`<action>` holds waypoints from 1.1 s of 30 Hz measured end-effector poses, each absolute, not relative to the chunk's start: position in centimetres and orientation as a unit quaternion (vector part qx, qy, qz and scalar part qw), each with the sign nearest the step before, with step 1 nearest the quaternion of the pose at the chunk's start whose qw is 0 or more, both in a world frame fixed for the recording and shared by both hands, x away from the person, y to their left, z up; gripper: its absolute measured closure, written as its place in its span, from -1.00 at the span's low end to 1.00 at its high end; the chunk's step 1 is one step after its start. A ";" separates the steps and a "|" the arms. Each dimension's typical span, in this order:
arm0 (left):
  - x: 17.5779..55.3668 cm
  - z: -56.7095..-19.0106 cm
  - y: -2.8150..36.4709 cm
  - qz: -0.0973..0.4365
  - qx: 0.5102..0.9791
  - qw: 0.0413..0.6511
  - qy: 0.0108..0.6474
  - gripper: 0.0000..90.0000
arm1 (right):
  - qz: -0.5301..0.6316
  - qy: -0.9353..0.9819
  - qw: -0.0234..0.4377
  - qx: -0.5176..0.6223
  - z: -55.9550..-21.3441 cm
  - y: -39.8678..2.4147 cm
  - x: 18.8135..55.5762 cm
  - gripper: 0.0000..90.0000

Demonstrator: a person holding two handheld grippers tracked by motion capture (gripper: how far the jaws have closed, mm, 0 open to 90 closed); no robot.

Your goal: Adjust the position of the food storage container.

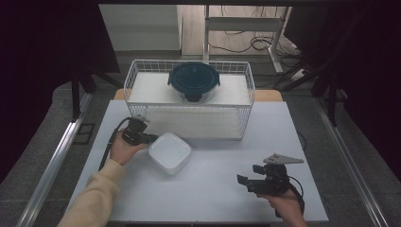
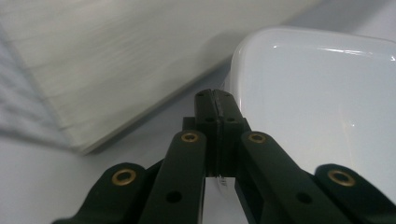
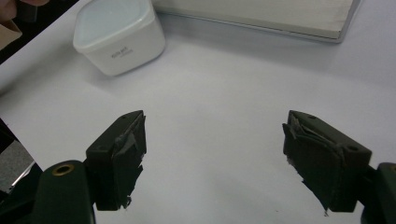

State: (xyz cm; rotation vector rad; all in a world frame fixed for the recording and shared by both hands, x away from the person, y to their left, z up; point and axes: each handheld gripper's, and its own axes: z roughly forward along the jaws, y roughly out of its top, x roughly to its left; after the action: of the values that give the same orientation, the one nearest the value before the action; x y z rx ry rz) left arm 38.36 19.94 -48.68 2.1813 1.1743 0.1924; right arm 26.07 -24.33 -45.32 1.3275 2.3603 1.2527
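Left hand-held gripper (image 2: 218, 100) had its jaws pressed fully together, nothing visible between the pads, tips sitting just beside the rounded corner of the white lidded container (image 2: 317, 107); from the left gripper view I couldn't tell whether a thin lip of the lid was nipped or the tips only touched the wall. In the high view that left hand-held gripper (image 1: 142, 137) sat at the container's left edge. Right hand-held gripper (image 3: 215, 158) had jaws standing wide, holding nothing, hovering over bare tabletop (image 3: 224, 93), well apart from the container (image 3: 119, 35). Container (image 1: 169, 152) stood upright on the tabletop (image 1: 213, 189), lid on, just in front of the wire basket (image 1: 246, 101), which carried a round dark-lidded glass dish (image 1: 194, 81) on its upper shelf. Handling call: looked like a small rigid plastic box, likely light if empty, glossy and so slippery, with rounded corners that would squirt out of a corner pinch. Stiff enough for a firm squeeze, not fragile. Best hold: jaws opened and set across 2 opposite flat side walls, below the lid rim so the rim acts as a stop. Lid-edge pinch risks popping the lid off.
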 end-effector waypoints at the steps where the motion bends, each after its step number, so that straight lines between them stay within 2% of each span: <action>1: 38.3 -48.7 19.6 0.071 0.832 0.324 0.445 1.00 | 0.419 0.788 0.079 0.444 -45.3 -24.3 26.0 -0.53; 8: 37.7 -48.8 17.2 0.049 0.840 0.341 0.419 1.00 | 0.420 0.789 0.076 0.441 -45.3 -24.3 26.0 -0.53; 23: 36.4 -48.4 11.2 0.033 0.873 0.339 0.350 1.00 | 0.421 0.792 0.071 0.437 -45.2 -24.0 25.9 -0.53; 27: 36.0 -48.0 11.5 0.044 0.868 0.337 0.363 0.99 | 0.421 0.791 0.072 0.438 -45.2 -24.1 25.9 -0.53; 33: 32.7 -46.5 15.4 0.047 0.847 0.338 0.407 1.00 | 0.423 0.787 0.074 0.443 -45.2 -24.5 25.9 -0.53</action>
State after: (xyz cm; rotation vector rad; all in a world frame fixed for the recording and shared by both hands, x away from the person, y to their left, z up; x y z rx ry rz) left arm 32.70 15.38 -46.54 2.2063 1.0615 0.1226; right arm 25.94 -24.49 -45.19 1.3291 2.3633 1.2687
